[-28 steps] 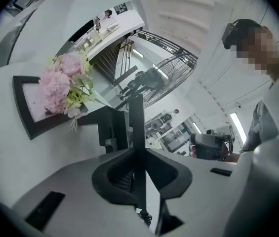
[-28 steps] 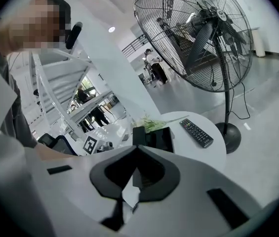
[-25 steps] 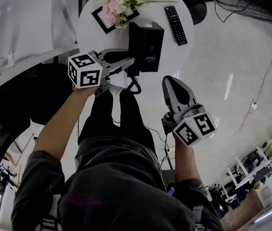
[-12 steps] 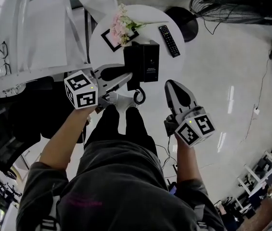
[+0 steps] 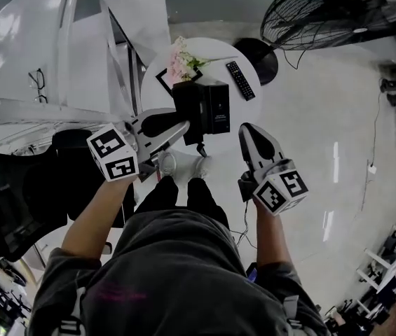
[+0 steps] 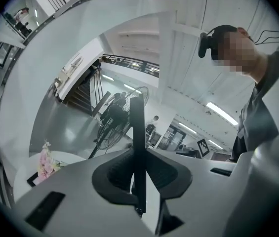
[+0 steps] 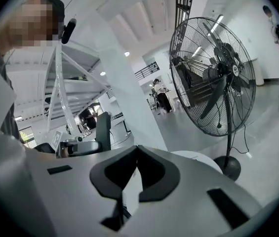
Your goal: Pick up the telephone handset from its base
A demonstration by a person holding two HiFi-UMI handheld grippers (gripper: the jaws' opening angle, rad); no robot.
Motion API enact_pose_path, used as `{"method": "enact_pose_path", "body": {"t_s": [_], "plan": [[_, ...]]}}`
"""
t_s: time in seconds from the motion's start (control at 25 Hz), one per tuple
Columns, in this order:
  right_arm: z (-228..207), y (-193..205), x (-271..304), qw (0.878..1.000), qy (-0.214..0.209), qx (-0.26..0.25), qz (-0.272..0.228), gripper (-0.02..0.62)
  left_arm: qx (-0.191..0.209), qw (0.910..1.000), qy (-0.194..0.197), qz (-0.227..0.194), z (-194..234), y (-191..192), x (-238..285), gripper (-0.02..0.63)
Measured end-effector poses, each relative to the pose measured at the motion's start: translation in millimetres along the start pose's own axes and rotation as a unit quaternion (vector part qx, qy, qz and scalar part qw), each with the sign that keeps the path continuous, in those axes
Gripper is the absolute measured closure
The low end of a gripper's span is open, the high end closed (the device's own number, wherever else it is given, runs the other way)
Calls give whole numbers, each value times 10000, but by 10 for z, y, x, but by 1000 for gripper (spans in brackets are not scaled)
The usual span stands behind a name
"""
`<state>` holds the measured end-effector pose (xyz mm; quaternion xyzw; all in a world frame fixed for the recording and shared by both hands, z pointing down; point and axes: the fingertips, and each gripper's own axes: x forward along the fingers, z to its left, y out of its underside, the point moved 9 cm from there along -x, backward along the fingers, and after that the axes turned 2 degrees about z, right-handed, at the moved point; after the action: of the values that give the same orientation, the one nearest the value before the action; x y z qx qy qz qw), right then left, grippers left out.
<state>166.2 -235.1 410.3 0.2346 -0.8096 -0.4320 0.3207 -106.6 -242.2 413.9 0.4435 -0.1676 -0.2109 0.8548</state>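
- The telephone handset (image 5: 187, 110) is now held clear of its base (image 5: 219, 107). A second ago it was lying along the base's left side. In the head view it is drawn larger than before and overlaps the base's left edge.
- The handset is pinched in the left claw (image 6: 140, 179) and is seen edge-on and upright between the pads. The grip has been kept unchanged through the lift.
- The coiled cord (image 5: 199, 148) is seen hanging below the handset.
- The base is judged to have stayed in place near the front edge of the counter (image 5: 248, 110).
- The right claw (image 7: 137, 149) is pressed together with nothing in it. It has also been raised, and is held to the right of the base.
- The remote (image 5: 240, 80), flowers (image 5: 182, 61) and picture frame (image 5: 166, 81) are left unmoved on the counter.
- The pickup is judged complete. If the handset is lifted further, the cord may be drawn tight and the base dragged.
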Motion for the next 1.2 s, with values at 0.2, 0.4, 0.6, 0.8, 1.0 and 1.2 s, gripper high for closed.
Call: {"method": "enact_pose_path", "body": {"t_s": [0.2, 0.4, 0.6, 0.8, 1.0, 1.2], "plan": [[216, -130, -126, 9998, 2, -87, -183, 578, 243, 9996, -21, -135, -240, -207, -225, 529], [409, -249, -199, 9987, -12, -225, -447, 578, 508, 9983, 16, -286, -394, -390, -375, 529], [568, -314, -274, 9975, 3, -381, -595, 578, 783, 9963, 62, -337, -529, -513, -465, 529], [699, -358, -348, 9963, 23, -460, -728, 578, 1017, 9939, 115, -405, -626, -613, -560, 529], [784, -435, -387, 9952, 32, -527, -830, 578, 1101, 9928, 147, -450, -676, -677, -621, 529], [857, -468, -393, 9945, 11, -608, -858, 578, 1148, 9919, 183, -503, -678, -714, -644, 529]]}}
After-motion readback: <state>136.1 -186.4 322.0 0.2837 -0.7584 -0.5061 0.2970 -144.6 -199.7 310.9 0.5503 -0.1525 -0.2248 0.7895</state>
